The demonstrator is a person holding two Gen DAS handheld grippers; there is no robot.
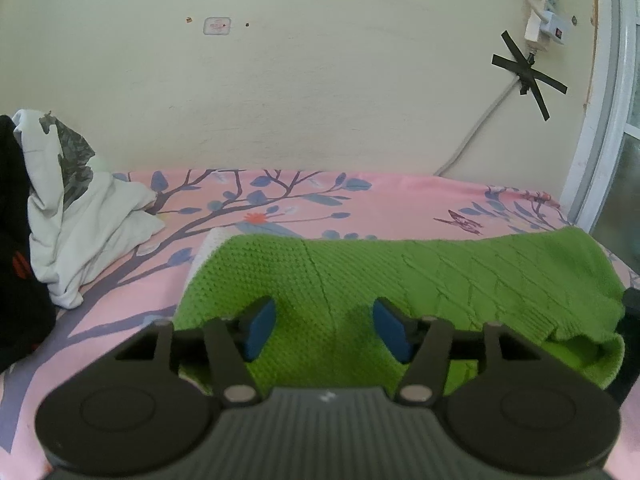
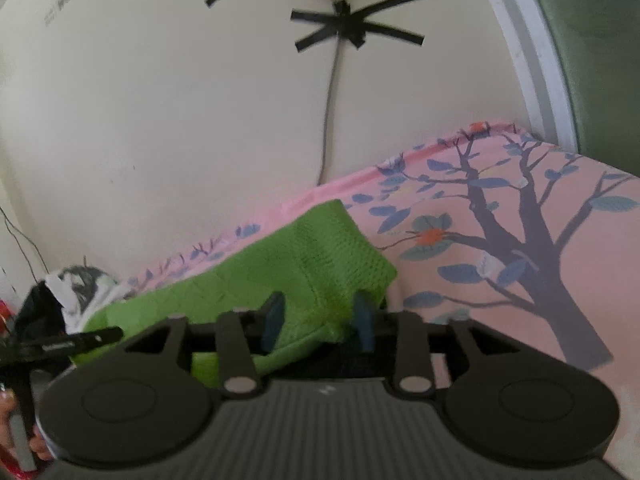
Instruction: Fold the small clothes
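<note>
- Left wrist view: green knit point(image 1: 360, 280) lies spread across the bed's pink sheet point(image 1: 132, 292), its far edge short of the wall point(image 1: 320, 80), with bare sheet beyond it and to its left.
- Right wrist view: the knit's right edge point(image 2: 360, 256) ends on open sheet point(image 2: 560, 260) that runs to the window frame point(image 2: 532, 80).
- Left tool point(image 1: 324, 330) stands apart over the knit, pads clear of the cloth between them.
- Right tool point(image 2: 318, 320) is part open with a fold of knit between its pads; I cannot tell whether they press on it.
- White garment point(image 1: 92, 232) and black cloth point(image 1: 16, 260) are heaped at the left, apart from the knit.
- Taped cable point(image 2: 332, 100) hangs on the wall.
</note>
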